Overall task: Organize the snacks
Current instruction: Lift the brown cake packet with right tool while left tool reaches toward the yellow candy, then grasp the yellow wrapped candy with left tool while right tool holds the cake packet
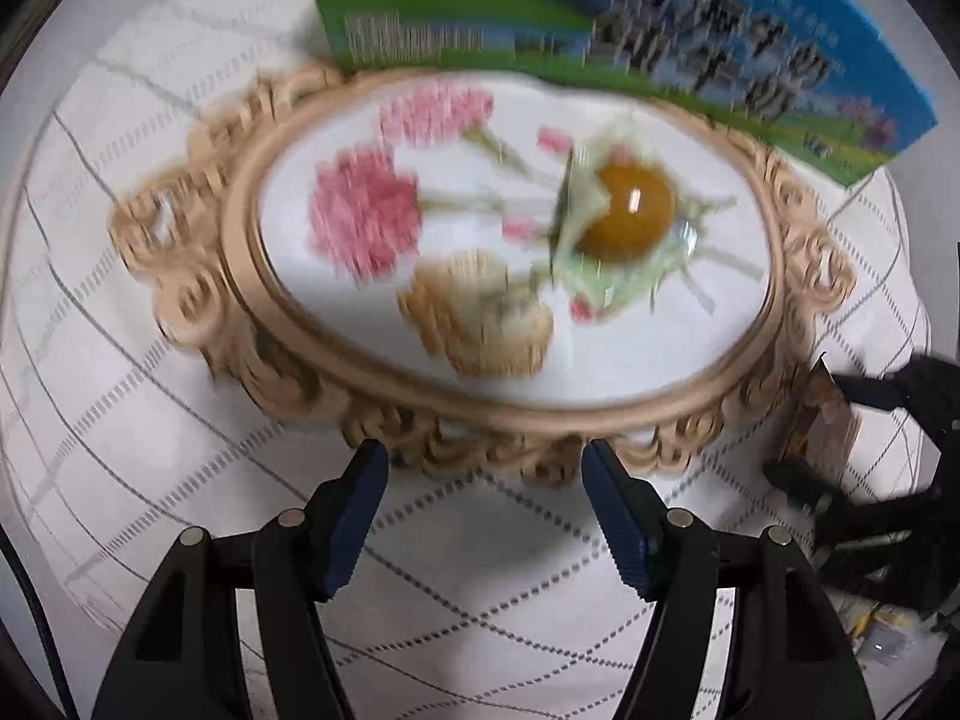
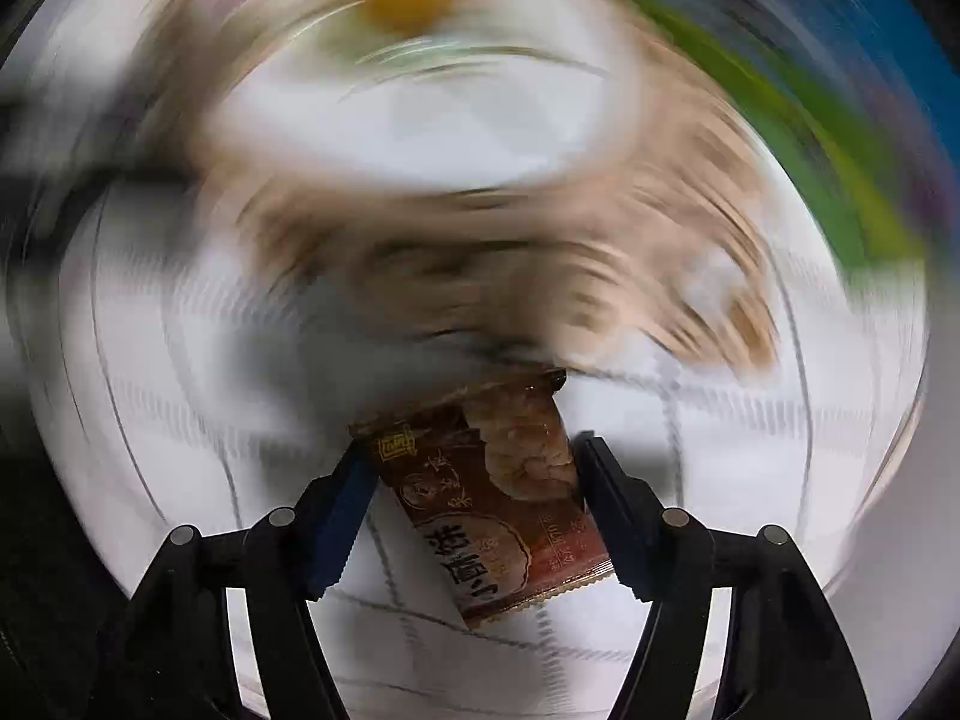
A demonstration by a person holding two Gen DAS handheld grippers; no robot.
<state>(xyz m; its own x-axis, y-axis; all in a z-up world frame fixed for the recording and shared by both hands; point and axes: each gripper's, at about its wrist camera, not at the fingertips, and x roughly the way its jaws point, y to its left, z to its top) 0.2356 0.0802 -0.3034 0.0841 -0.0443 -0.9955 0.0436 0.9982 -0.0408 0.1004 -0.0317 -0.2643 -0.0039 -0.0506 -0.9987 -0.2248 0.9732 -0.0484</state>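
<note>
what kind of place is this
Probably a home table: a white stitched tablecloth, an ornate floral tray holding a wrapped sweet, and a snack packet.

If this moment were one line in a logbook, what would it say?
left gripper: open, empty, over tray rim | right gripper: shut on brown snack packet | wrapped orange sweet: on tray

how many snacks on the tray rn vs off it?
2 on the tray: a clear-wrapped orange sweet and a tan biscuit-like snack. 1 off: a brown packet in the right gripper. Blur may hide more.
</note>
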